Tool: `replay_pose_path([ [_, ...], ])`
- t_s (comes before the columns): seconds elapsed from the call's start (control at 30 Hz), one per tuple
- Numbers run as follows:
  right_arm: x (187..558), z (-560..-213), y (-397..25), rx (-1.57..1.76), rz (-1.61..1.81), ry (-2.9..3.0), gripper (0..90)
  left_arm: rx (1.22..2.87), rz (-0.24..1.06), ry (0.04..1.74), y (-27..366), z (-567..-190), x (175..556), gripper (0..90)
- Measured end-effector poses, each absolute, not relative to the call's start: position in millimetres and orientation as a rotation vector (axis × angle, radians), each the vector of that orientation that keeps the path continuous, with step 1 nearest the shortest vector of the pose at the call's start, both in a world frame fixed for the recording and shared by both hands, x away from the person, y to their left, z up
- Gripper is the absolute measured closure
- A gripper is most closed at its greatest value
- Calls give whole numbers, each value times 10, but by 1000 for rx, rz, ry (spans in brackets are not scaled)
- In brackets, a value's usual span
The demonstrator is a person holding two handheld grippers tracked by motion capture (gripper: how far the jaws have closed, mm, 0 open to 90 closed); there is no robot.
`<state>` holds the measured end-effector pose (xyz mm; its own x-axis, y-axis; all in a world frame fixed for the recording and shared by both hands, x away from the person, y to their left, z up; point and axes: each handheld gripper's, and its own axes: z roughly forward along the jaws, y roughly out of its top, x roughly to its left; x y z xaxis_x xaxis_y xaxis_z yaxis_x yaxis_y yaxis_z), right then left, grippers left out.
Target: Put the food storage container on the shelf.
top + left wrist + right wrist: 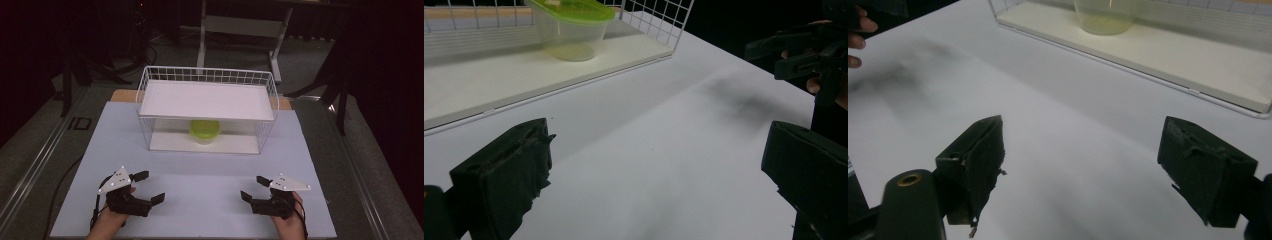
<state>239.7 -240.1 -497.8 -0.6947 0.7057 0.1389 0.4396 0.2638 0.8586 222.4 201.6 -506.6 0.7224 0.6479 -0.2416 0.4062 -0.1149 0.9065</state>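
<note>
Both hand-held grippers, my left (148,187) and my right (252,188), are spread wide on the tabletop (200,200), and the little tub (204,131) in the wire basket (145,100) looks light, slippery, bendy, so I'd pinch its rim.

High view: fixed above person's side, faces forward and down, takes in whole table (200,210) from afar. Left gripper view: low, near tabletop, faces wire basket (659,25) and green-lidded container (569,25). Right gripper view: equally low, faces basket's base board (1168,60). All three share container and tabletop.
</note>
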Motion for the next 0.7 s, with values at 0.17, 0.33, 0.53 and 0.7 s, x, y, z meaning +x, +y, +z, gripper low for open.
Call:
replay_pose_path([
  [0.17,2435,-5036,-2414,1069,1391,2269,186,1734,260,840,2017,-5093,2243,6],
  [0.33,2503,-5103,-2431,1074,1368,2288,186,1717,302,846,2024,-5088,2271,6],
  [0.53,2583,-5146,-2465,1104,1369,2281,183,1724,340,878,2044,-5113,2272,6],
  [0.7,2606,-5148,-2496,1114,1370,2265,173,1720,339,912,2064,-5127,2281,6],
])
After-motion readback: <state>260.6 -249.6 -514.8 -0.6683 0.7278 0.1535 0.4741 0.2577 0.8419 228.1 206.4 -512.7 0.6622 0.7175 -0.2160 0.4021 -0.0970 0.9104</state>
